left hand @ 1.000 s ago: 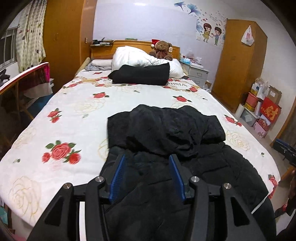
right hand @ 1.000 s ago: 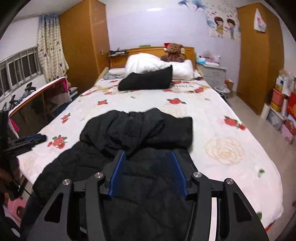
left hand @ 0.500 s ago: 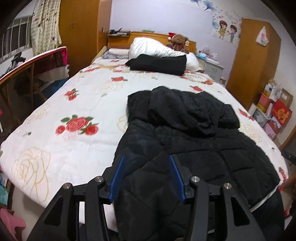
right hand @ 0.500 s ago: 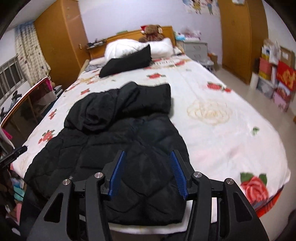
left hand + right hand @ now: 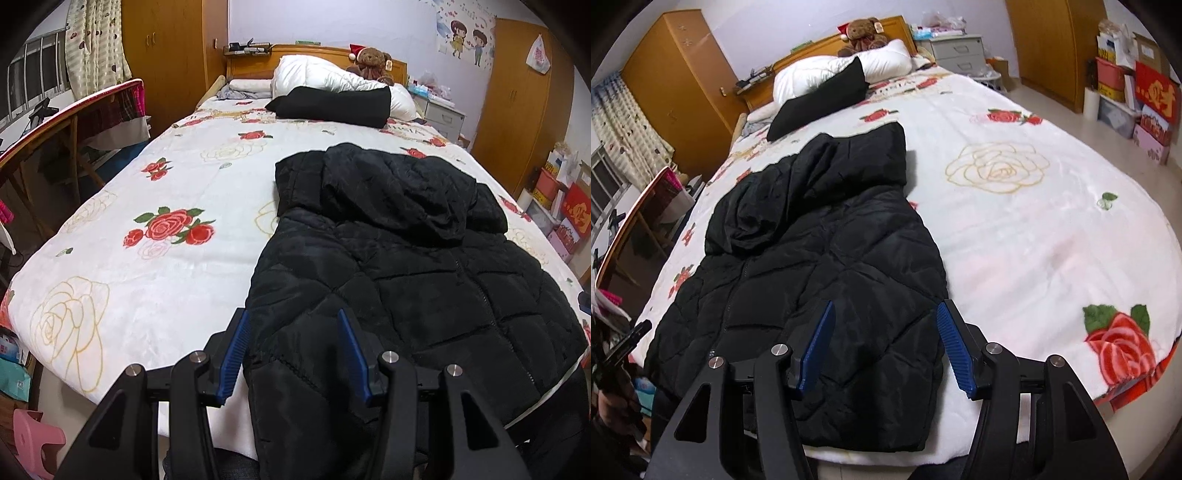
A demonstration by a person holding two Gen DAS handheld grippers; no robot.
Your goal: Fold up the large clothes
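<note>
1. the black quilted jacket (image 5: 406,280) lies front up on the floral bedspread (image 5: 155,221), hood toward the headboard; its hem drops past the mattress edge, out of my sight, and in the right wrist view the near corner sits behind my tool.
2. i cannot tell whether either tool touches the fabric.
3. my left gripper (image 5: 291,350) hangs low over the jacket's left hem edge, pointing up the bed.
4. my right gripper (image 5: 884,345) hangs over the right hem edge, tilted.
5. both are spread wide, blue pads (image 5: 956,350) apart, grasping nothing.
</note>
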